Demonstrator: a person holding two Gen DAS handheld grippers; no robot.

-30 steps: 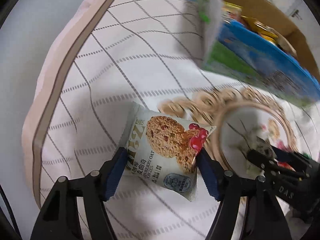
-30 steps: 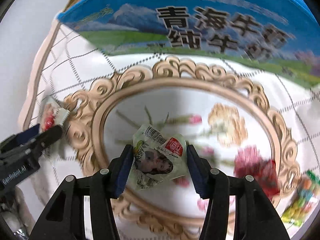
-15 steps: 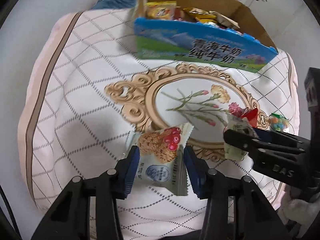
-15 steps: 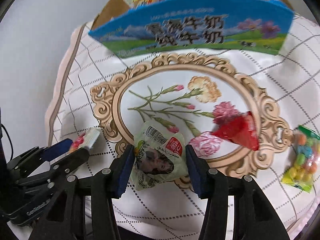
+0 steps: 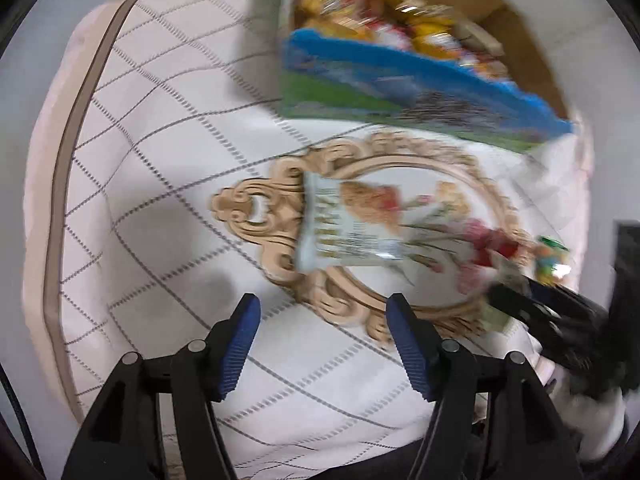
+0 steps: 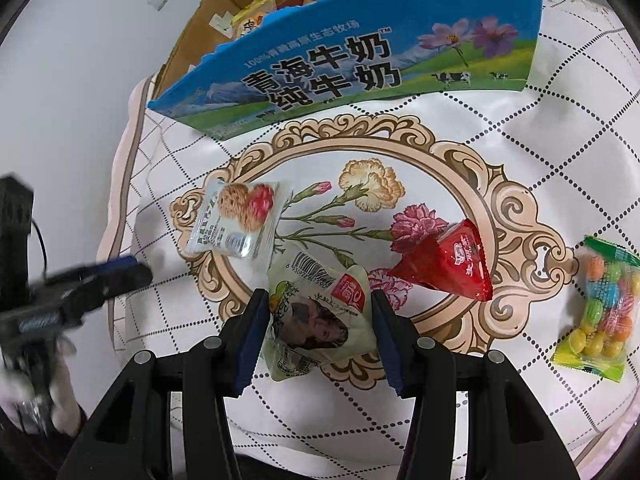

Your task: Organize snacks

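Note:
The oat cookie packet [image 5: 352, 224] is out of my left gripper [image 5: 323, 322], blurred, ahead of the open blue fingers over the cushion's gold frame print; it also shows in the right wrist view [image 6: 236, 222]. My right gripper [image 6: 316, 320] is shut on a pale green snack packet [image 6: 320, 320] held above the cushion. The open milk carton box [image 6: 340, 68] with several snacks inside stands at the far edge, also in the left wrist view [image 5: 420, 80].
A red triangular packet [image 6: 448, 264] and a bag of coloured candies [image 6: 600, 304] lie on the white quilted cushion [image 6: 560, 160] to the right. The left gripper shows at the left of the right wrist view [image 6: 100, 280].
My left gripper opened and let go of the cookie packet, which now sits ahead of it. Both grippers pulled back and up from the cushion; the right still holds its packet.

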